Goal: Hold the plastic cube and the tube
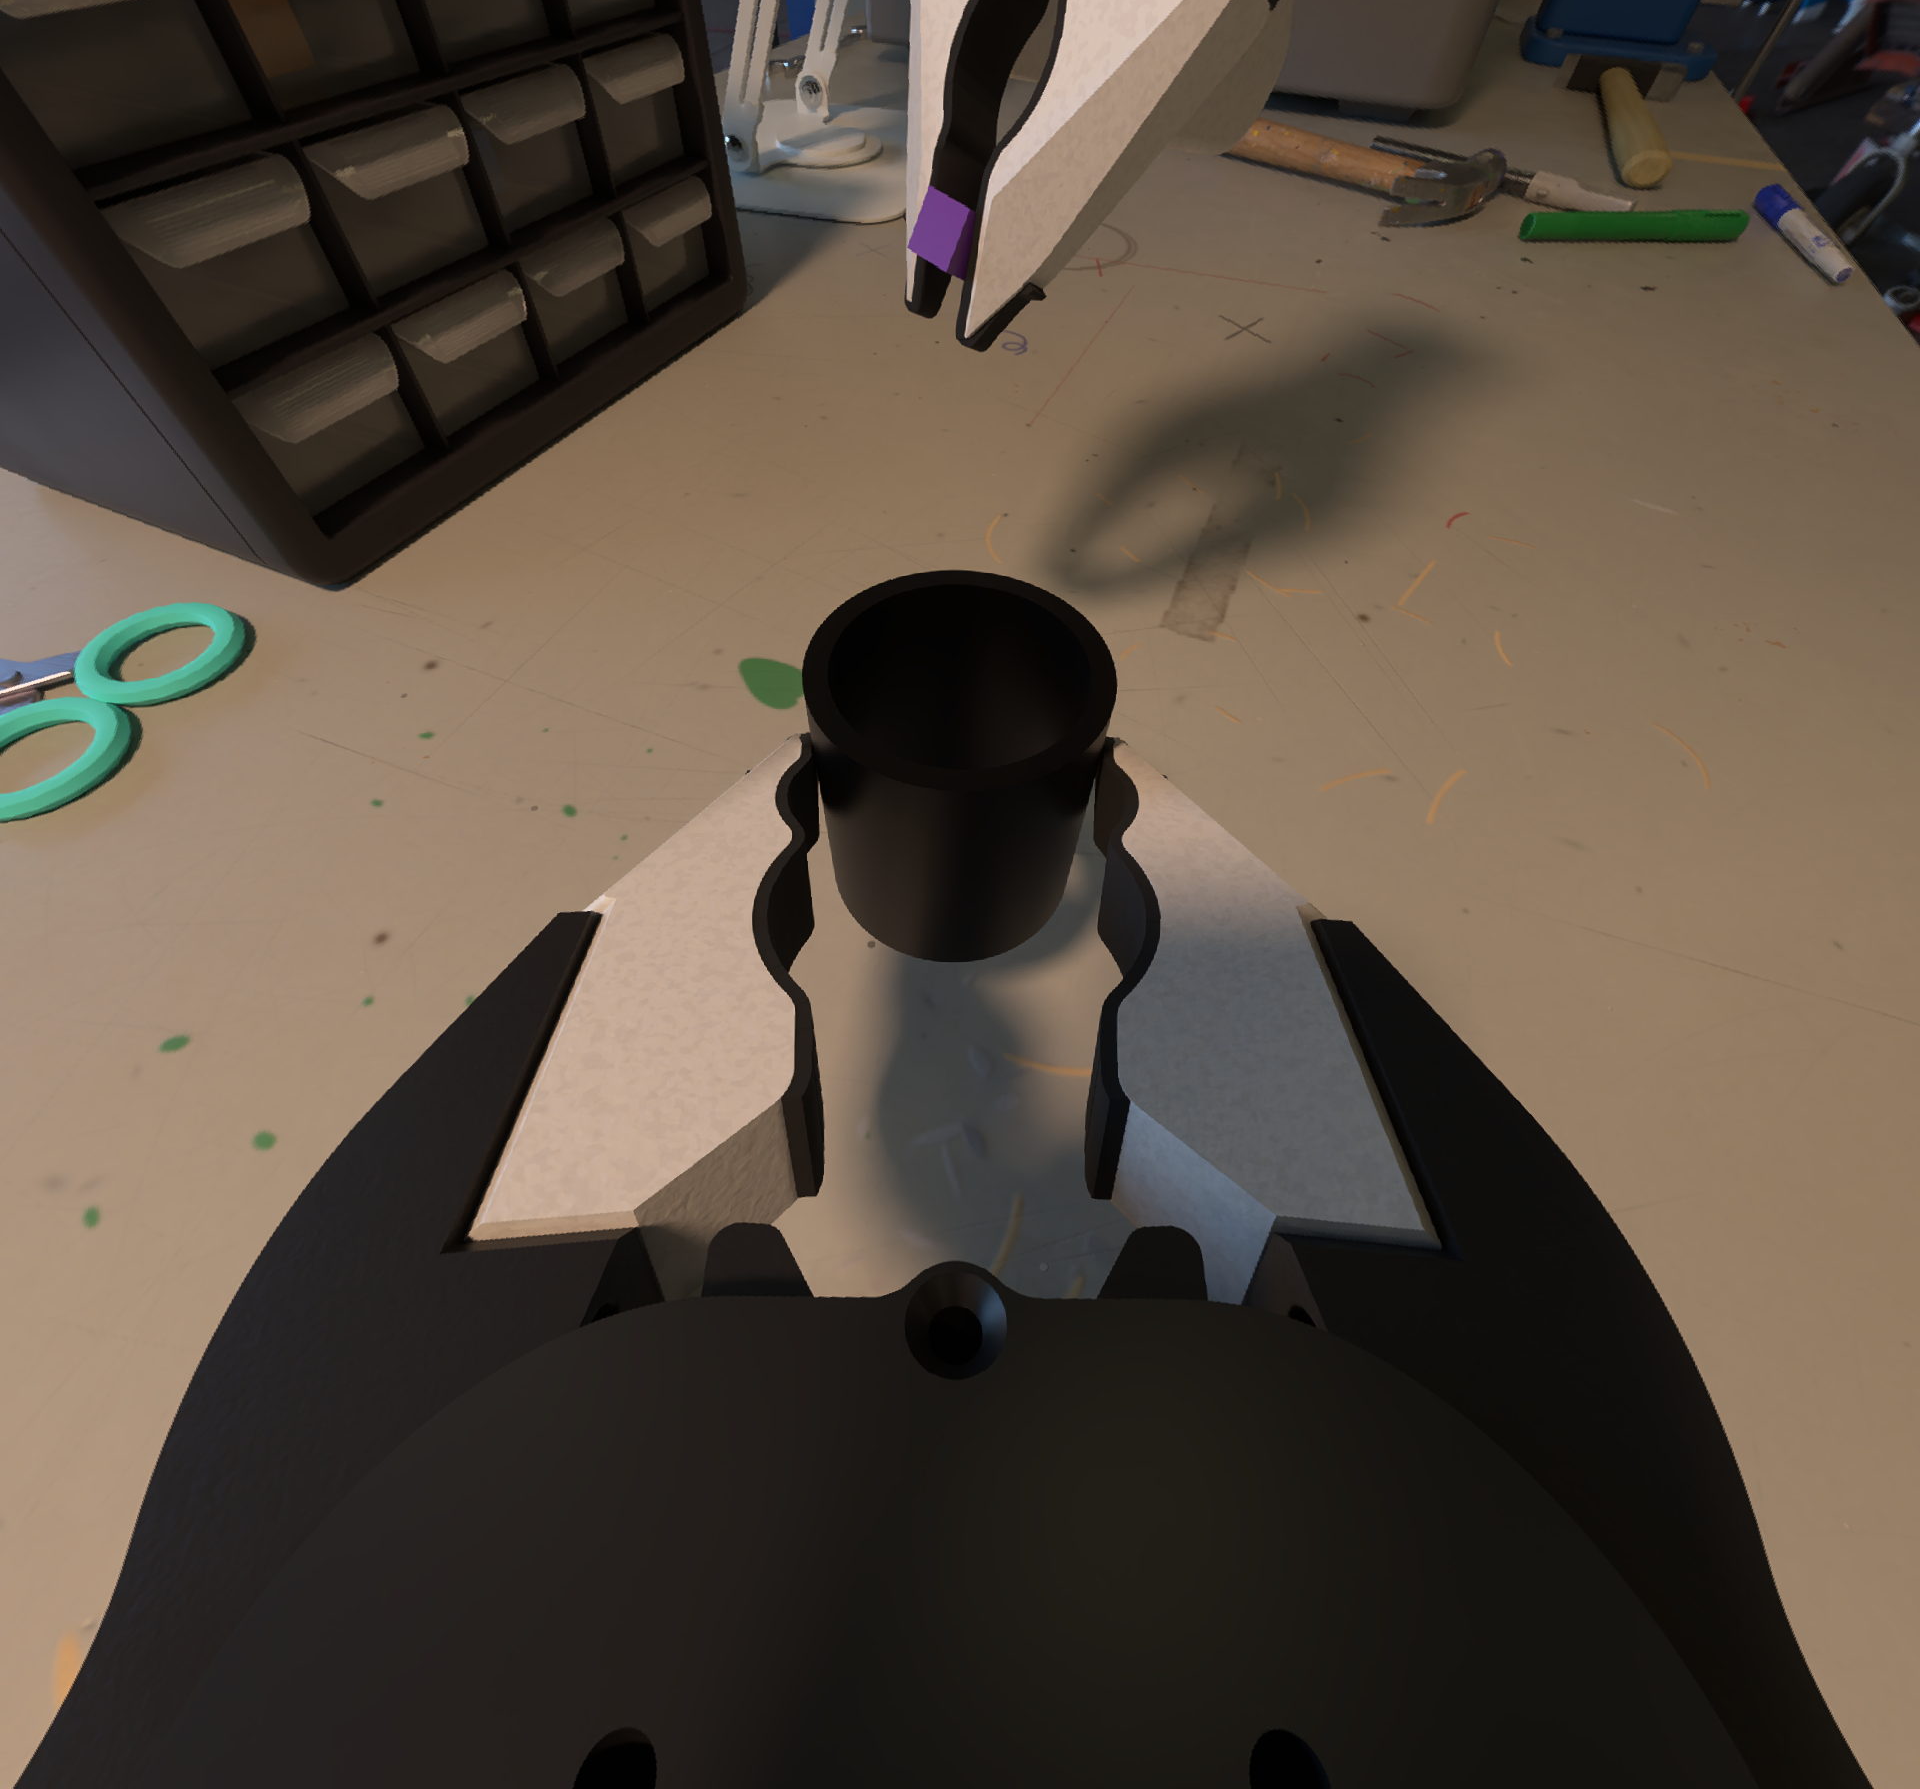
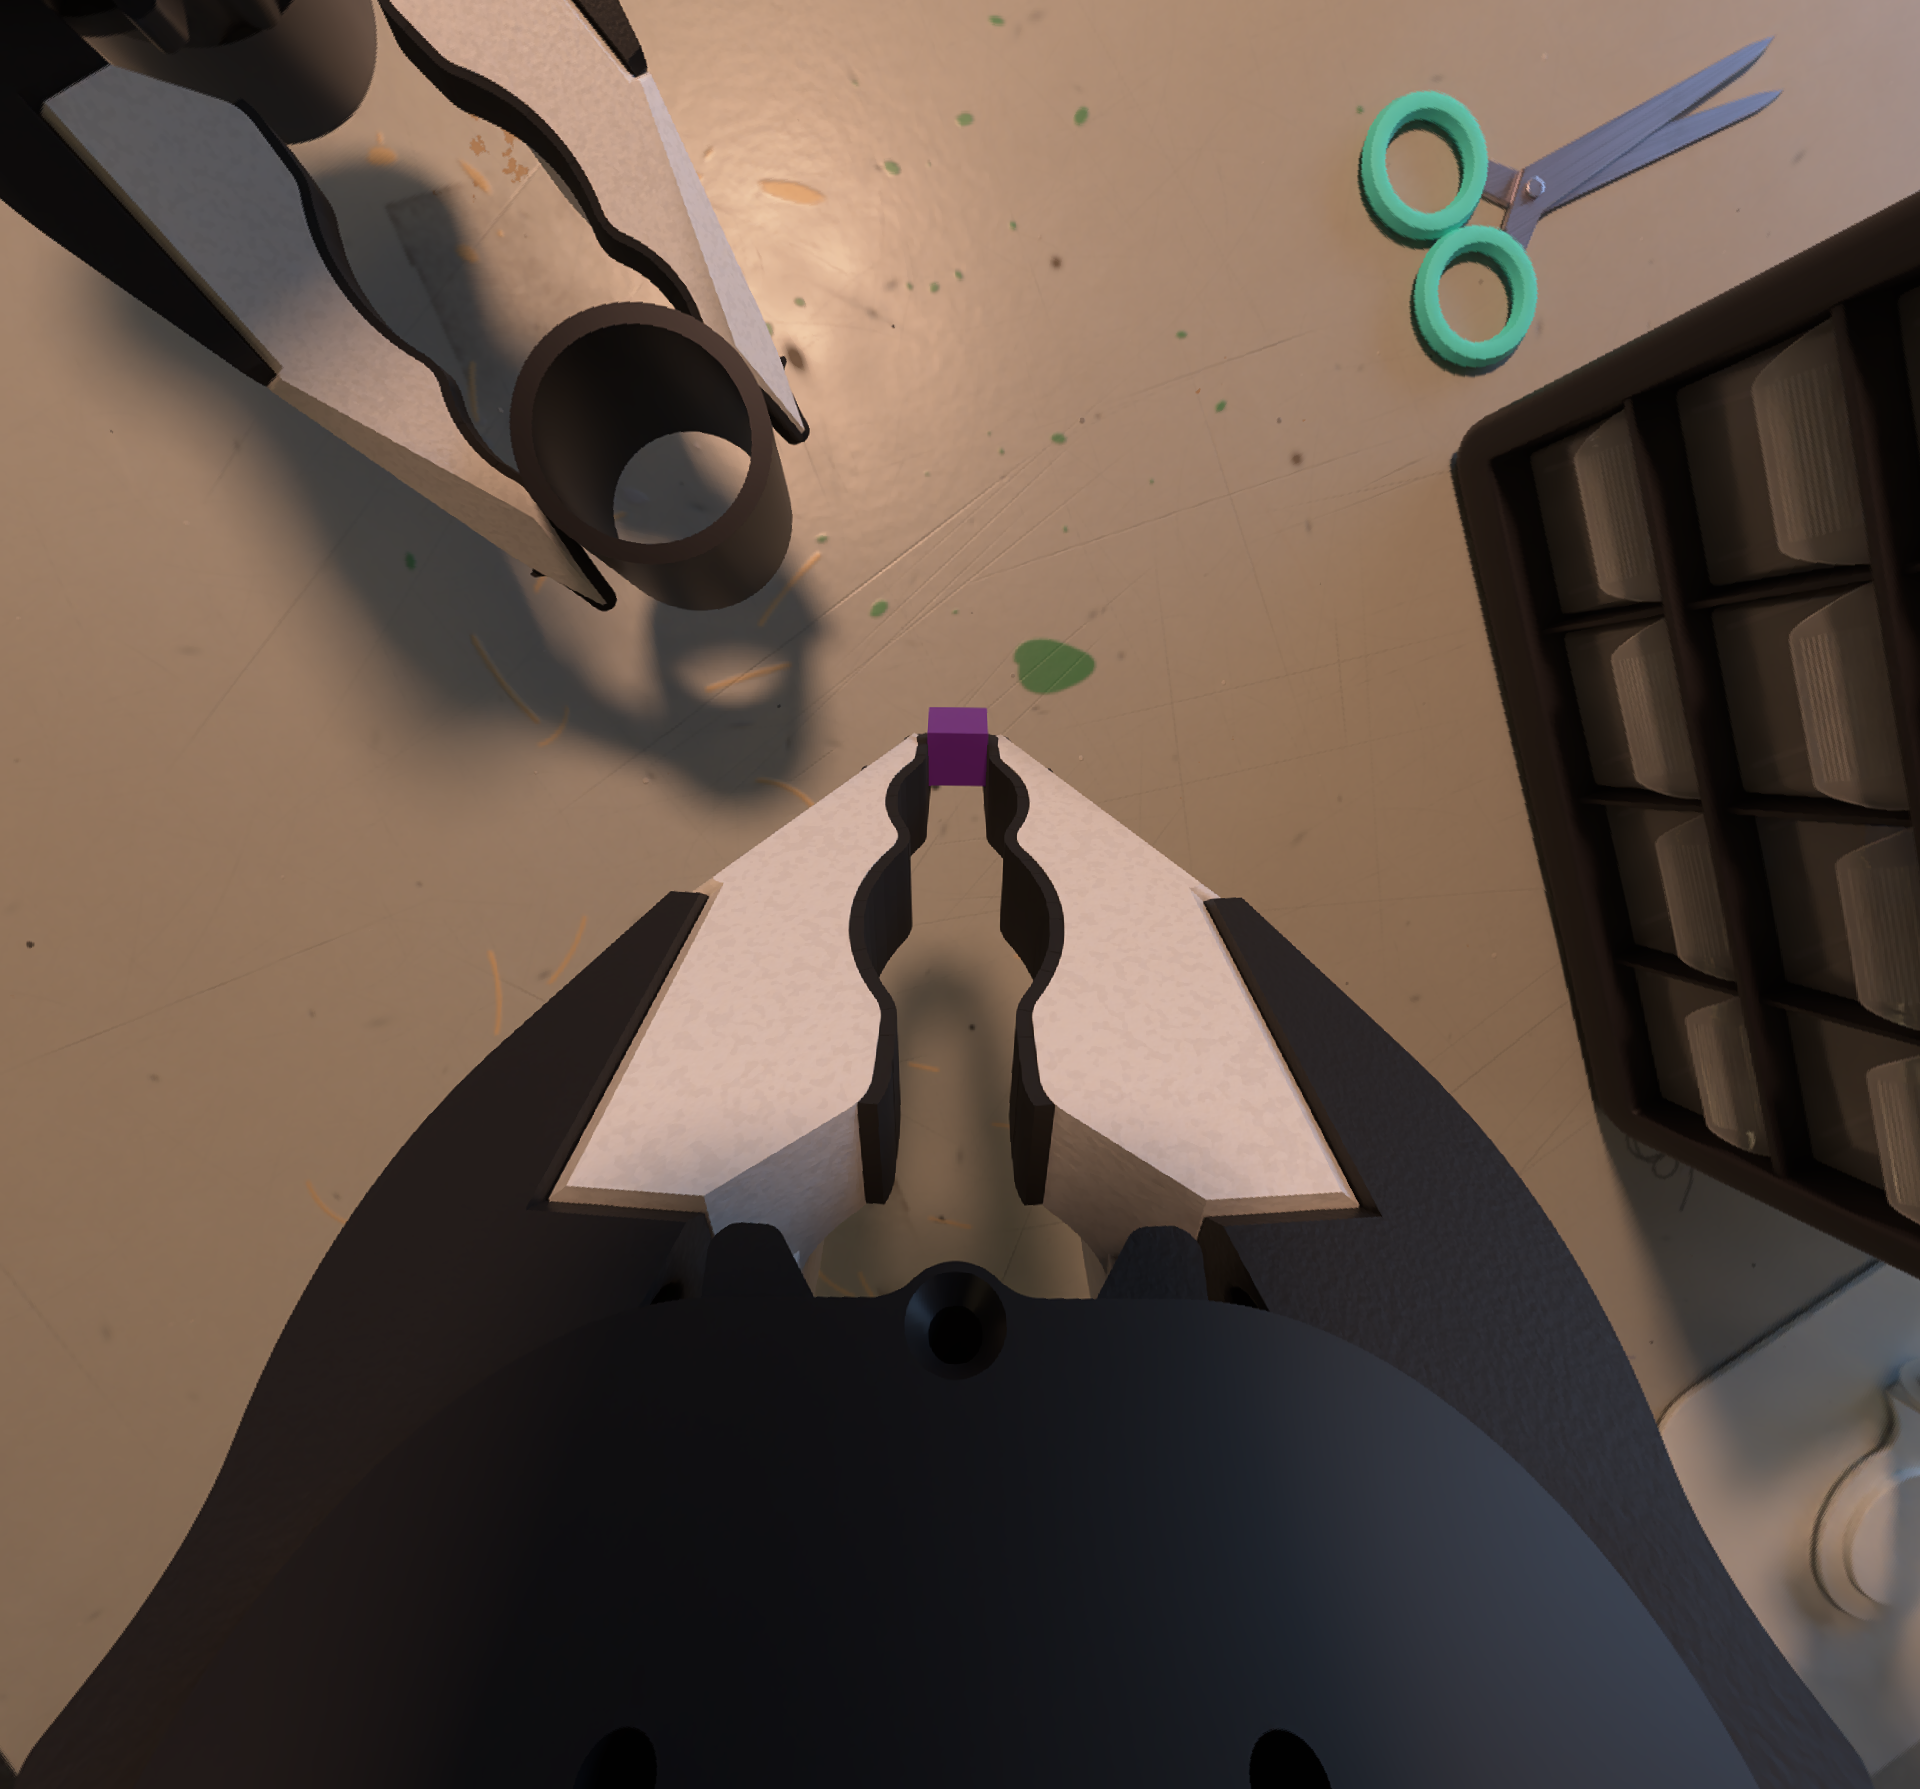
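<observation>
My left gripper (image 1: 954, 763) is shut on a short black tube (image 1: 956, 804), open end up, held above the workbench. The tube also shows in the right wrist view (image 2: 717, 544) between the left gripper's fingertips (image 2: 701, 513). My right gripper (image 2: 957, 752) is shut on a small purple plastic cube (image 2: 957, 750) at its fingertips, above the bench. In the left wrist view the right gripper (image 1: 951, 311) hangs ahead of me, pointing down, with the cube (image 1: 940, 227) pinched near its tips.
A dark drawer cabinet (image 1: 343, 212) stands at the left, also in the right wrist view (image 2: 1714, 752). Green-handled scissors (image 2: 1475, 212) lie near it. A hammer (image 1: 1382, 170), green marker (image 1: 1631, 225), a blue-capped marker (image 1: 1803, 233) and a white stand (image 1: 810, 139) sit farther back.
</observation>
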